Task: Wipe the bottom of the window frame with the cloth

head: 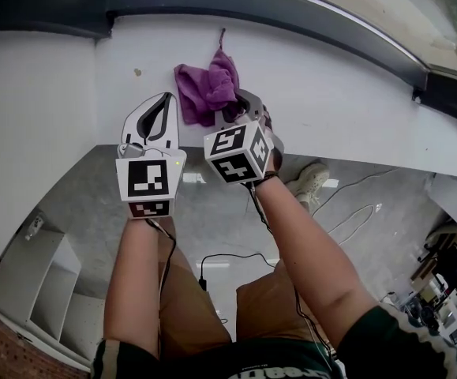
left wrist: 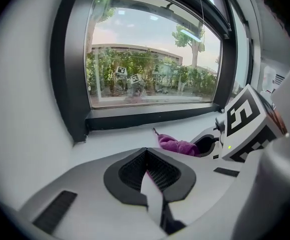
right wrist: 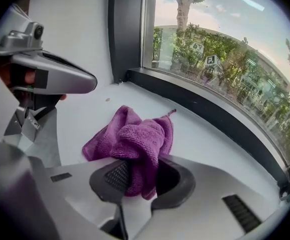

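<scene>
My right gripper (right wrist: 137, 176) is clamped on the purple cloth (right wrist: 129, 139), which lies bunched on the white sill (right wrist: 210, 134), upper centre in the head view, apart from the dark frame (right wrist: 205, 106). My left gripper (left wrist: 147, 171) is closed and empty. Below is grey floor (head: 212, 227). The cloth's pinched fold is hidden.

Side by side, left tongs (head: 166, 98) closed empty, right tongs (head: 241, 106) clamping cloth (head: 206, 85).
</scene>
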A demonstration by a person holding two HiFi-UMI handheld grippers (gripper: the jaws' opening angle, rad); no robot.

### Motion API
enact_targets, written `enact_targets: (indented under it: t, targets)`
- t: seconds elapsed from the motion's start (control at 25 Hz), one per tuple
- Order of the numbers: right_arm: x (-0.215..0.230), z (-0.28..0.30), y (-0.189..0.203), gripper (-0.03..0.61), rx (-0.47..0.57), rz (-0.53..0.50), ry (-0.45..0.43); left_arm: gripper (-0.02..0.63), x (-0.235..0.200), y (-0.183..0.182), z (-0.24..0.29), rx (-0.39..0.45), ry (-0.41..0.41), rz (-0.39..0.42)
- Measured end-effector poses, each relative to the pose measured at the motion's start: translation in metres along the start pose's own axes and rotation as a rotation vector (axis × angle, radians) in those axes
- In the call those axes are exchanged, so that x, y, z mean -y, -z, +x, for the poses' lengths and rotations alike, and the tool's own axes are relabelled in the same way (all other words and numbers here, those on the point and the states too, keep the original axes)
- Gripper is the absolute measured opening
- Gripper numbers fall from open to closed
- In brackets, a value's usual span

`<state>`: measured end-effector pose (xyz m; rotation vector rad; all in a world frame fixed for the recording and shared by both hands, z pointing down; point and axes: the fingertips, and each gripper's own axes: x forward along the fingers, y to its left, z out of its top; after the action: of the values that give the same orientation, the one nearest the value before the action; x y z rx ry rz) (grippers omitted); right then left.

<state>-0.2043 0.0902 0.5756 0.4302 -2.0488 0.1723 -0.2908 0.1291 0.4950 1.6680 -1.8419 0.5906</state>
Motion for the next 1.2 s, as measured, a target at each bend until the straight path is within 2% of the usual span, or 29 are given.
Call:
enact_targets:
  t: [0.84,1.2]
  targets:
    - [-0.080,0.032,-0.067,0.100,0.044,-0.148,-0.133,0.009,-0.082,0.022,-0.034,-0.019,-0.130,-0.078]
    - [-0.107,0.045,-0.093,0.101,0.062,-0.197,-0.184,0.009,-0.101,0.026,-0.043,-0.020,-0.150,-0.108]
